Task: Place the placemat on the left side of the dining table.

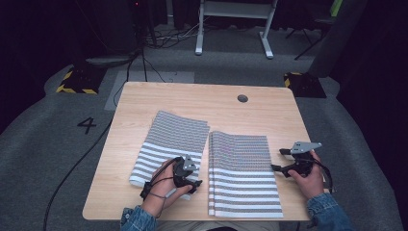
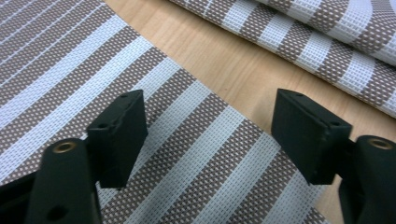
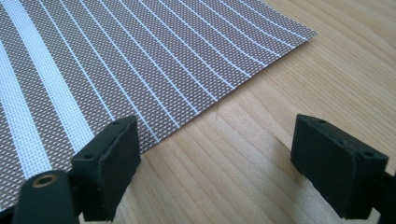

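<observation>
Two striped woven mats lie flat on the desk point(image 1: 144, 94): the left mat point(image 1: 168, 132) near-left of centre, the right mat point(image 1: 243, 168), seemingly folded double, just beside it. The left gripper point(image 2: 210, 135) hovers with jaws wide over the left mat's near right edge; the right gripper point(image 3: 215, 163), jaws wide and empty, waits off the right mat's right edge. Judgement: one jaw should slide under the hem before closing; whether the jaws touch the weave cannot be told.

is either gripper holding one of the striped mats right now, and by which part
Nothing is held. The left gripper hangs open over the left mat's near right edge; the right gripper is open beside the right mat's right edge.
</observation>
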